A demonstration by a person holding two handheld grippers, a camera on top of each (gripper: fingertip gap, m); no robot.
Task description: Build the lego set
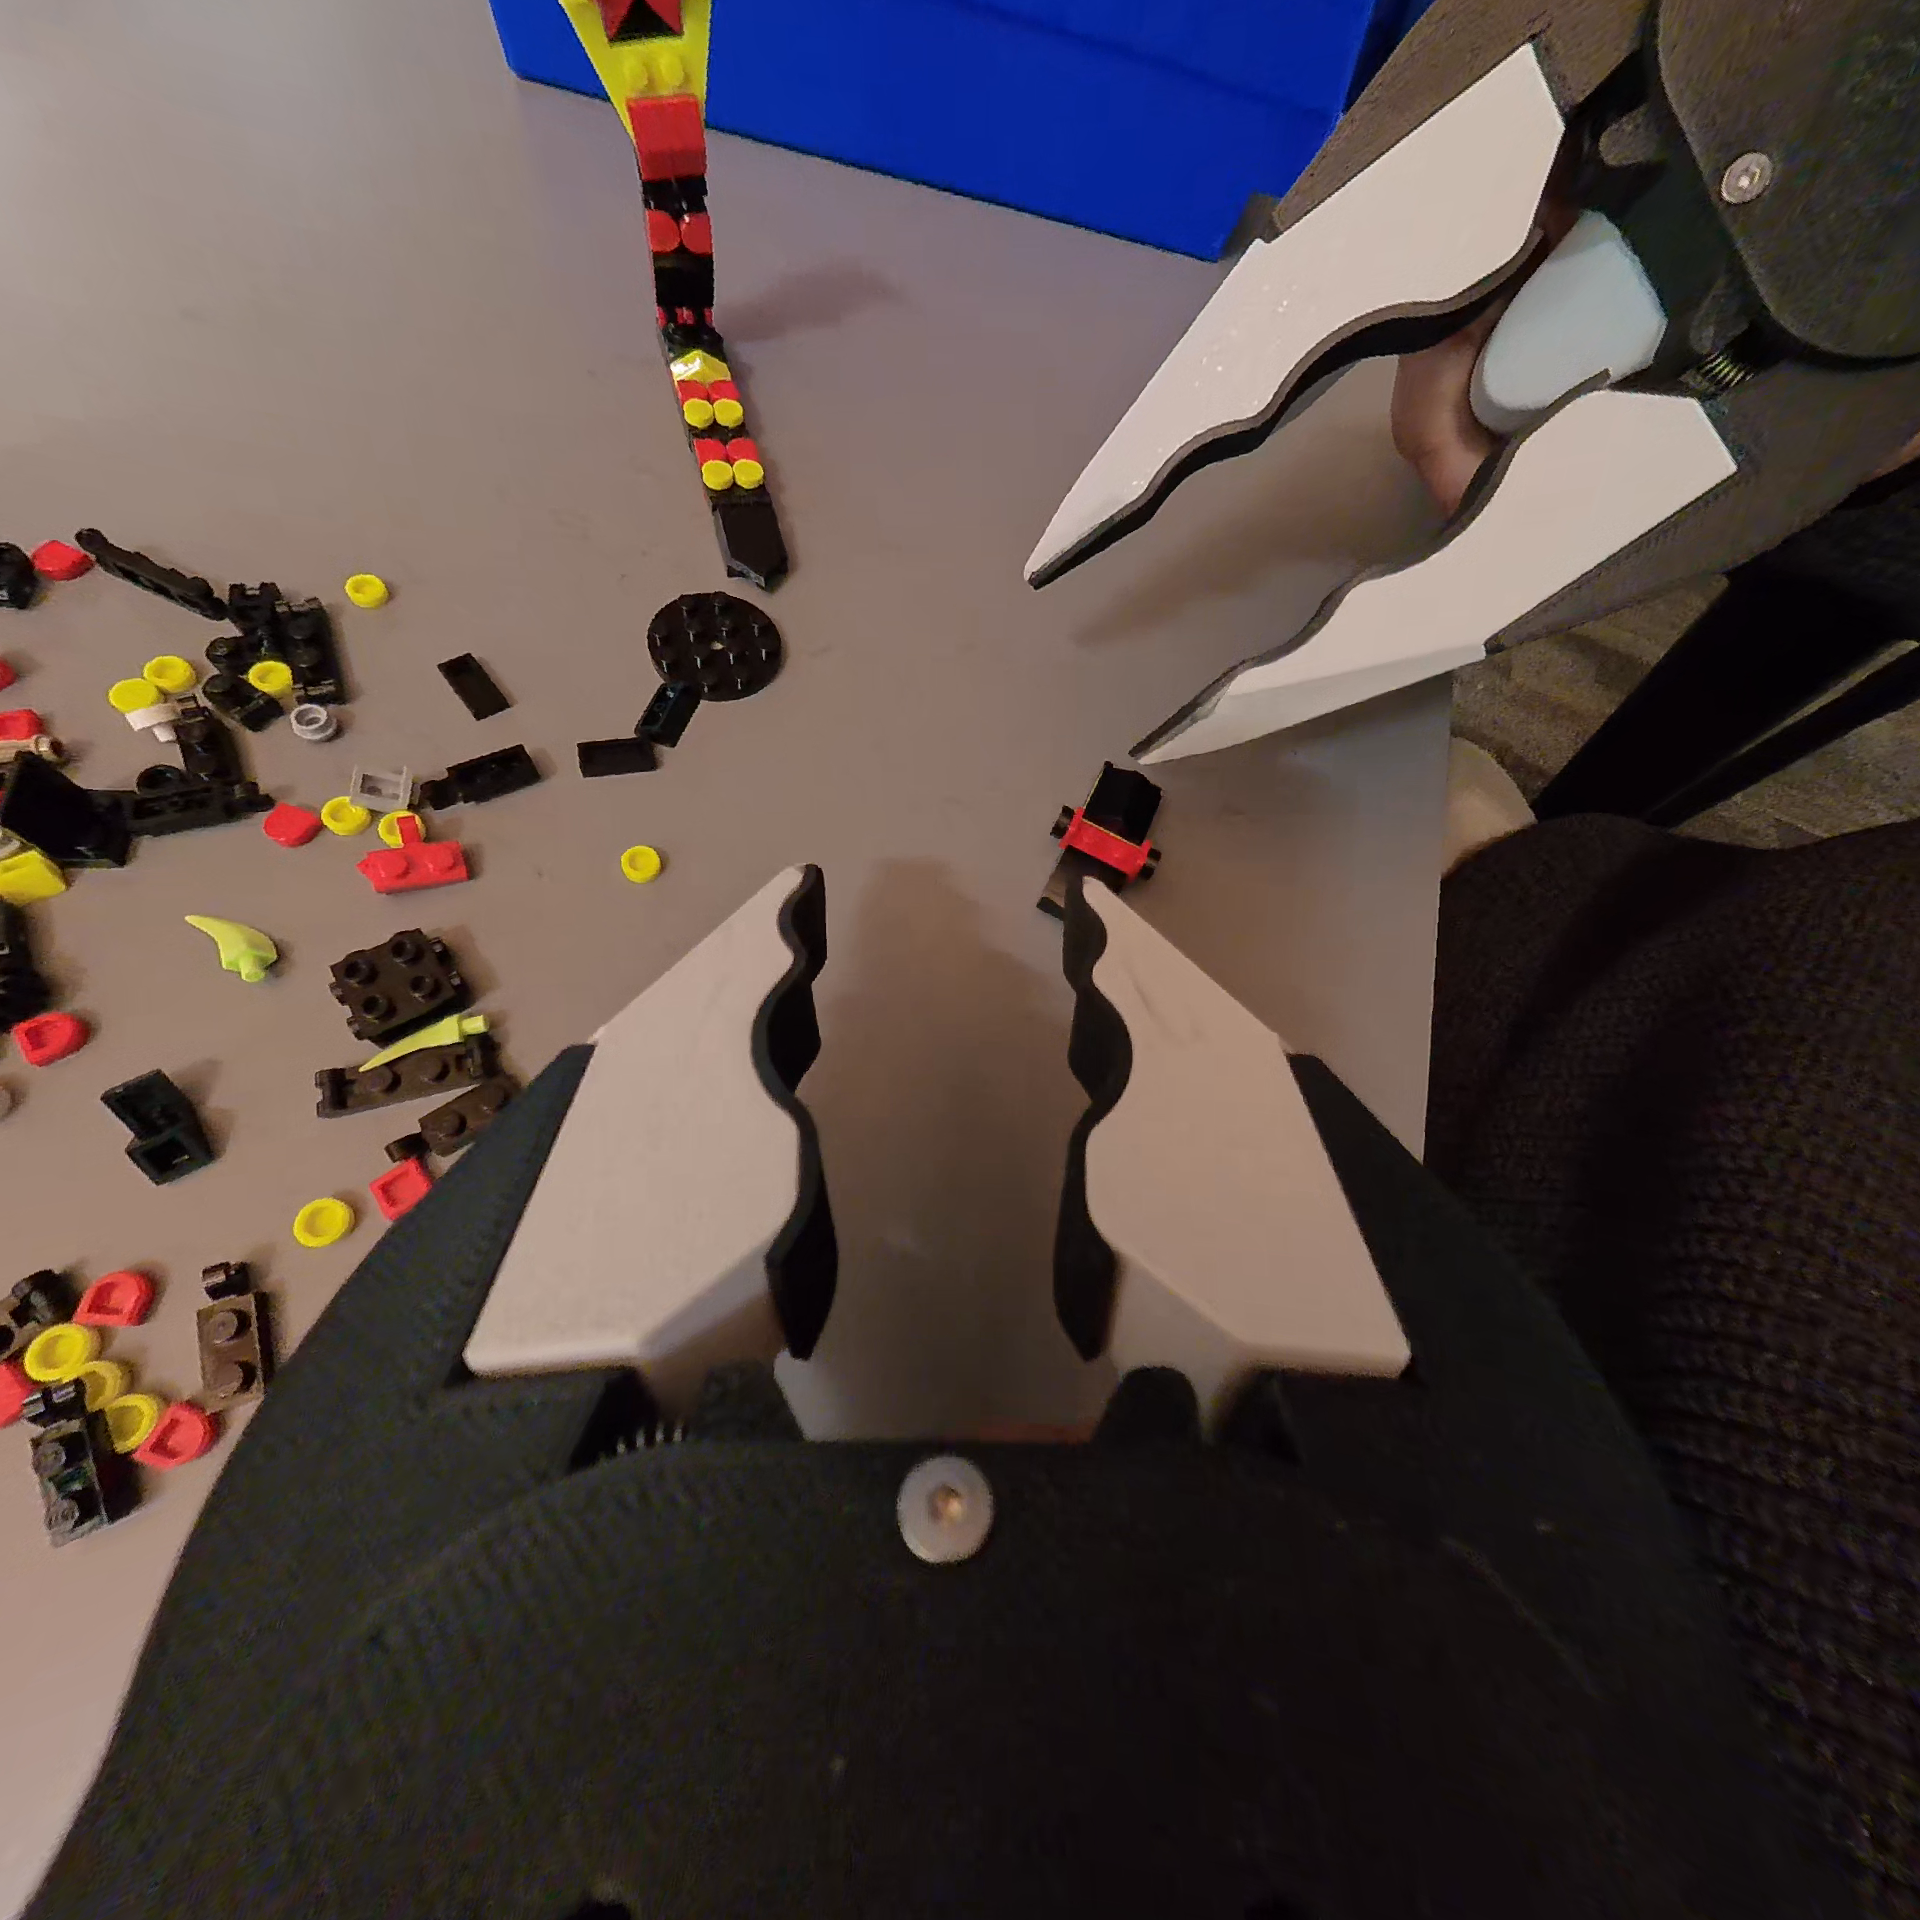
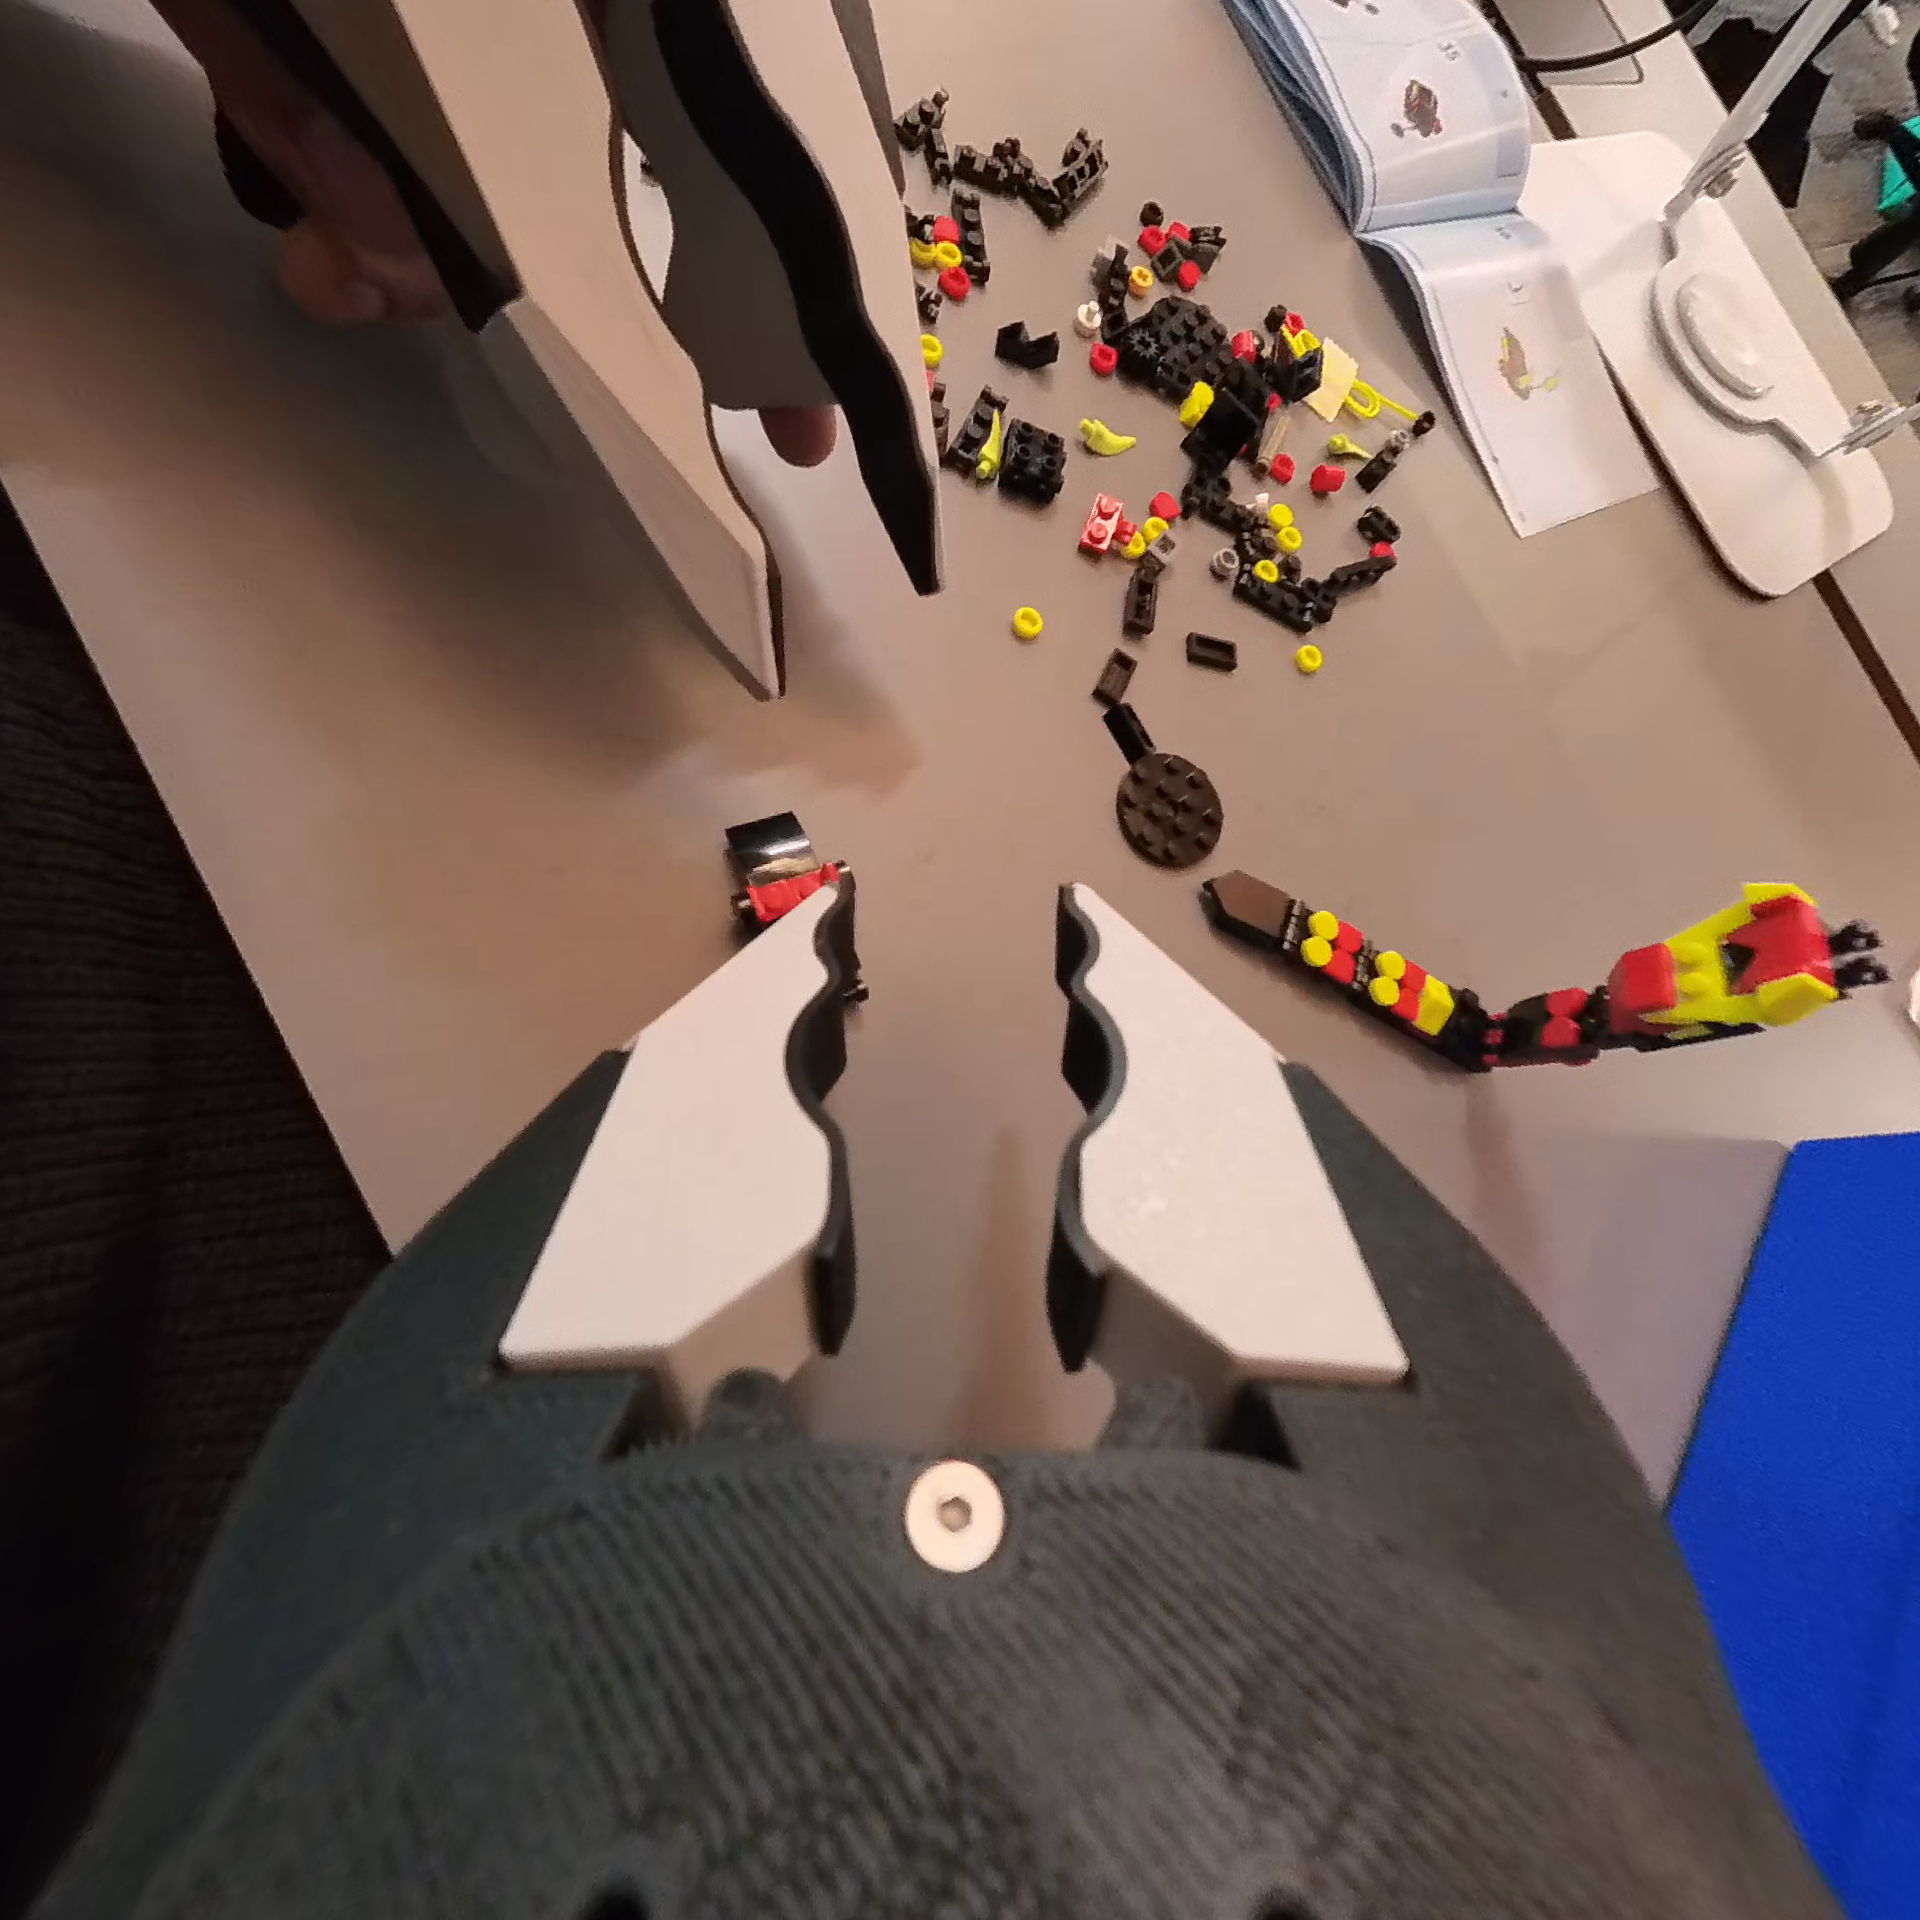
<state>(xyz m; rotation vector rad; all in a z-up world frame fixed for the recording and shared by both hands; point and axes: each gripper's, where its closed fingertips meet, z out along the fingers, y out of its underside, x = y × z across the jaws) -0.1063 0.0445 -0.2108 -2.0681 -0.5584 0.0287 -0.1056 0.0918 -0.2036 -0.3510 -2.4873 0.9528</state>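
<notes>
A small black-and-red lego assembly (image 1: pixel 1110 831) lies on the grey table near its edge; it also shows in the right wrist view (image 2: pixel 781 871). My left gripper (image 1: pixel 943 899) is open and empty, its right fingertip beside the assembly. My right gripper (image 2: pixel 954 914) is open and empty, its left fingertip next to the same assembly. A long snake-like build in black, red and yellow (image 1: pixel 707 343) lies farther out and shows in the right wrist view (image 2: pixel 1507 987). A black round plate (image 1: pixel 715 646) lies by its tail. Loose bricks (image 1: pixel 260 790) are scattered to the left.
A blue box (image 1: pixel 987 104) stands at the back, also seen in the right wrist view (image 2: pixel 1818 1455). An open instruction booklet (image 2: pixel 1455 239) and a white stand base (image 2: pixel 1745 364) lie beyond the loose bricks (image 2: pixel 1195 416). The table edge (image 1: pixel 1439 935) runs close by a dark knitted garment. It is some 8 cm from my right tips to the black round plate (image 1: pixel 715 646). It turns up in the right wrist view (image 2: pixel 1167 803) as well.
</notes>
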